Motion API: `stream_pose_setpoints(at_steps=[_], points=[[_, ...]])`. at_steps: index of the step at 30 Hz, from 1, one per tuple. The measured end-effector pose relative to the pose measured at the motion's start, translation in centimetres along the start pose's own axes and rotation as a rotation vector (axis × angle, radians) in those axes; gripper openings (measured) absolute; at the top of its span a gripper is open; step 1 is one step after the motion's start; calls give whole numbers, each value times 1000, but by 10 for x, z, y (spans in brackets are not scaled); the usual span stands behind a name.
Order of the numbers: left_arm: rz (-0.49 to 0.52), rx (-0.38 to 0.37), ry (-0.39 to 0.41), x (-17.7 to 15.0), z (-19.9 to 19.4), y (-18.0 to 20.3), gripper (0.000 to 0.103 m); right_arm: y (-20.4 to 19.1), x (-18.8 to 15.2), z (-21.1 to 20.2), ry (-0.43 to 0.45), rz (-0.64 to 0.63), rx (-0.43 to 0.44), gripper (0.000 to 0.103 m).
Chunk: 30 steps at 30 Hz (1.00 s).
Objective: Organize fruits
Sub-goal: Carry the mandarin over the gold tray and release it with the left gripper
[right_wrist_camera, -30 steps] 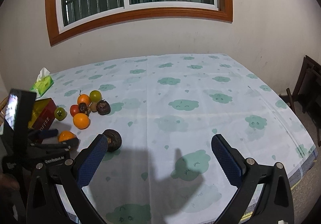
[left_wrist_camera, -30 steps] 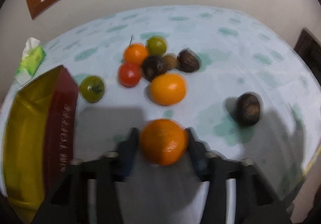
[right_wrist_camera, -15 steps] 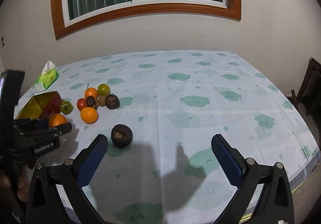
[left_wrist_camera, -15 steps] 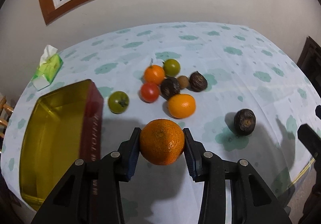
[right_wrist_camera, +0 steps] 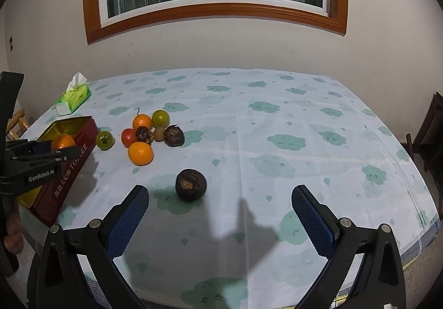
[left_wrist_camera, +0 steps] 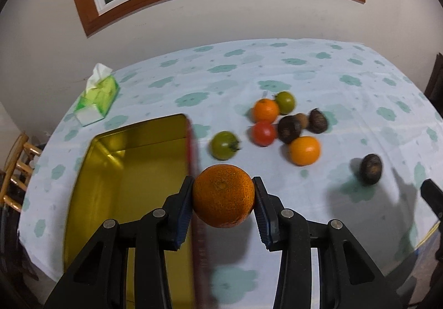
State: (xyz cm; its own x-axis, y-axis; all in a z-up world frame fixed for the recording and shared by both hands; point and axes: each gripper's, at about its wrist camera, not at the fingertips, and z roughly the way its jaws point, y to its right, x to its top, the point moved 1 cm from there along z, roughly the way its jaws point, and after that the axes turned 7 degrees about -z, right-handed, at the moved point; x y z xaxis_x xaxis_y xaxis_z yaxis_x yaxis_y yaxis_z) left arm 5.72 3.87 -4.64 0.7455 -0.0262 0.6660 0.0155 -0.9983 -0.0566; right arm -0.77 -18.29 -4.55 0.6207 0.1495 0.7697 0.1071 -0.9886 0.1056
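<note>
My left gripper (left_wrist_camera: 223, 201) is shut on an orange (left_wrist_camera: 223, 195) and holds it in the air beside the right wall of a red tin with a gold inside (left_wrist_camera: 130, 170). The right wrist view shows the held orange (right_wrist_camera: 62, 142) over the tin (right_wrist_camera: 66, 126). A cluster of fruits lies on the table: an orange (left_wrist_camera: 304, 150), a red tomato (left_wrist_camera: 263, 133), a green tomato (left_wrist_camera: 223, 145) and several dark fruits. My right gripper (right_wrist_camera: 220, 210) is open and empty, low over the table, with a lone dark fruit (right_wrist_camera: 190, 184) just ahead of its left finger.
A green tissue box (left_wrist_camera: 97, 98) stands at the table's far left. A wooden chair (left_wrist_camera: 13, 170) stands left of the table and dark furniture (right_wrist_camera: 432, 148) at the right. The table's cloth (right_wrist_camera: 277, 142) has green cloud prints. The wall with a window is behind.
My left gripper has lifted the orange off the table and carried it left to the tin's edge. My right gripper has moved forward, closer to the lone dark fruit.
</note>
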Motion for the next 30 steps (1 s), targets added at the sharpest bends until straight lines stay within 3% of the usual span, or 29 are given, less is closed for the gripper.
stream_pose_setpoints(at_steps=[19,30], points=[[77,190,-29,17,36,-92,42,-26,4,9,-44,-54,2,102],[152,254,-96,28,79,-113,42,-34,6,21,-76,-71,-2,102]])
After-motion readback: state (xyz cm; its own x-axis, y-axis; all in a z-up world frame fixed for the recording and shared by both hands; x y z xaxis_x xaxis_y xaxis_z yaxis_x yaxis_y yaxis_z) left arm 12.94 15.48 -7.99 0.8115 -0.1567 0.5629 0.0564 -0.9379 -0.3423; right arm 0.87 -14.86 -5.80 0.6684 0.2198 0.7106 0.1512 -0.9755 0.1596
